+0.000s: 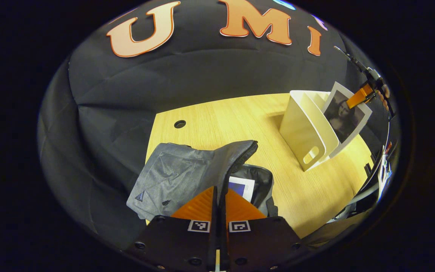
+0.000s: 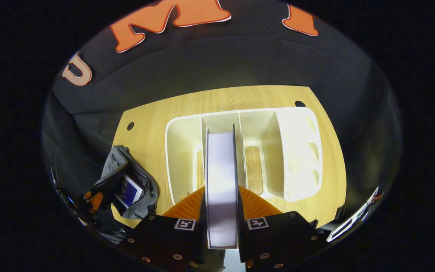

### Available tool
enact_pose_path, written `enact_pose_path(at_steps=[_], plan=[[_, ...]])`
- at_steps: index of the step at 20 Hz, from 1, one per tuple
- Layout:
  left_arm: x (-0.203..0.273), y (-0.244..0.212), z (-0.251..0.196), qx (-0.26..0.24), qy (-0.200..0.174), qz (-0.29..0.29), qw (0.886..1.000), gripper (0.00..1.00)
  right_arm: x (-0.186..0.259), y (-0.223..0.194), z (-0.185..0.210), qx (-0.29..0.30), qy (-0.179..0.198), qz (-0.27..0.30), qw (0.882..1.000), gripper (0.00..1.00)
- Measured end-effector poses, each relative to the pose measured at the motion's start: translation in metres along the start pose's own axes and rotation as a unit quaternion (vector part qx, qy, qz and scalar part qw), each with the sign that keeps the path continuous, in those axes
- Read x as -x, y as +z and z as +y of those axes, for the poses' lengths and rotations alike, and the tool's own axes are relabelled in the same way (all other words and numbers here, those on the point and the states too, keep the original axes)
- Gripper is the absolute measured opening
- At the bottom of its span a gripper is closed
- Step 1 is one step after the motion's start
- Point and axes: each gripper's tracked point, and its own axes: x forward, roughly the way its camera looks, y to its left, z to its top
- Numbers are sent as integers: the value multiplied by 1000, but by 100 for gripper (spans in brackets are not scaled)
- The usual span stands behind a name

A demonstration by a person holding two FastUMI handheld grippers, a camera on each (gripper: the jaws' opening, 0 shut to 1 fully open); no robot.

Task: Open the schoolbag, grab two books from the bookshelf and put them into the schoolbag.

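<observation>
Pale wooden table (image 1: pixel 217 117) against black cloth wall (image 1: pixel 202 71)

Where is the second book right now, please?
The book is clamped between the right gripper's jaws, just above the shelf, right of the bag.

Light wood table (image 2: pixel 217 99), two round cable holes near the back corners. On it: white bookshelf (image 2: pixel 300 151) w/ upright dividers, standing toward the right side; grey schoolbag (image 1: pixel 172 177) lying flat at the front-left edge, flap lifted, mouth open. Bag and shelf well apart, bare wood between.
</observation>
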Motion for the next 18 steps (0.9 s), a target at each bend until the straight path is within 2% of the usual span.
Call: enact_pose_path(at_steps=[5, 6, 7, 18], plan=[[5, -3, 7, -16, -30, -12, 999, 4, 24, -31, 7, -31, -13, -6, 999, 35], [5, -4, 7, -17, -36, -13, 999, 4, 28, -37, 9, -36, -16, -6, 999, 31], [5, -6, 9, -19, -41, -14, 999, 4, 31, -42, 12, -41, -18, -7, 999, 35], [3, -8, 13, -62, -87, -22, 994, 4, 62, -100, 26, -90, -43, -16, 995, 34]])
